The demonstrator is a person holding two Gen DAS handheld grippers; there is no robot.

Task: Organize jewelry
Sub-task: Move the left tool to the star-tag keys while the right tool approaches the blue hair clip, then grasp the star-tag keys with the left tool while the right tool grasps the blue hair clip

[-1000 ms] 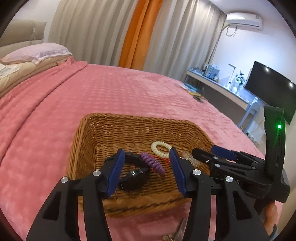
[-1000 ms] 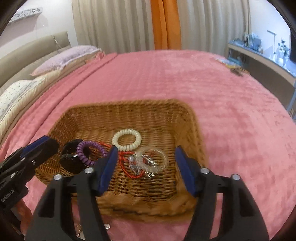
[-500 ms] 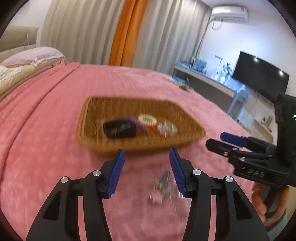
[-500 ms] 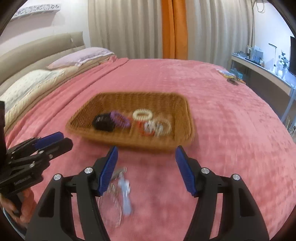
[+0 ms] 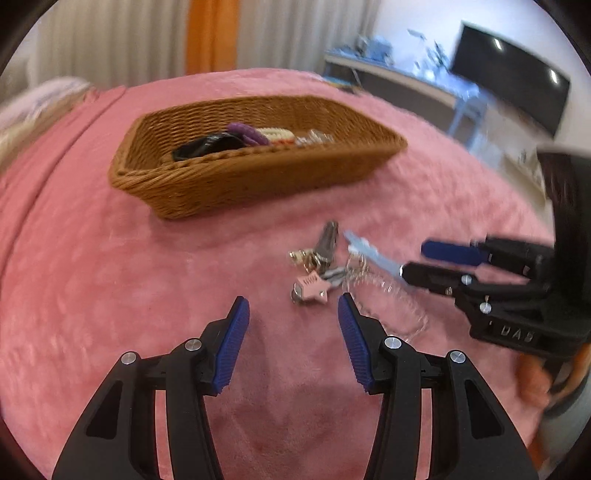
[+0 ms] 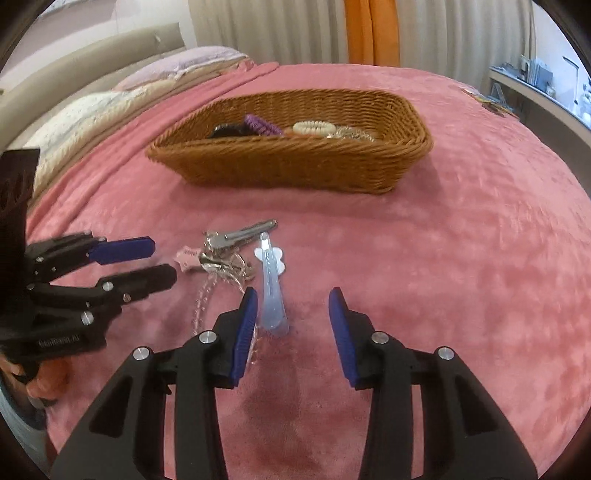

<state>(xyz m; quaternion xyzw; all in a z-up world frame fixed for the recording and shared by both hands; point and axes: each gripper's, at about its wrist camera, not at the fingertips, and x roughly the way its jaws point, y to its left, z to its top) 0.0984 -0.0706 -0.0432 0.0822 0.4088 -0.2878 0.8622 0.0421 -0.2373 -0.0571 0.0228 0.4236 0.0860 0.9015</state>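
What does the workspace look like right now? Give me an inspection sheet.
Surface: pink blanket on a bed.
Job's things: basket holding hair ties and a dark item; blue hair clip, keys and clear beaded bracelet lying on the blanket.
Clutter: nothing seen.
Grippers: left gripper and right gripper open, empty, above the blanket.
Cables: nothing seen.
Surroundings: pillows, curtains, television.

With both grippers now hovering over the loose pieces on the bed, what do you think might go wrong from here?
1. The clear beaded bracelet lies tangled with the key ring; lifting one may drag the other.
2. The blue hair clip lies flat on soft pink blanket, so the right gripper might pinch fabric.
3. The left gripper sits close; they could collide.
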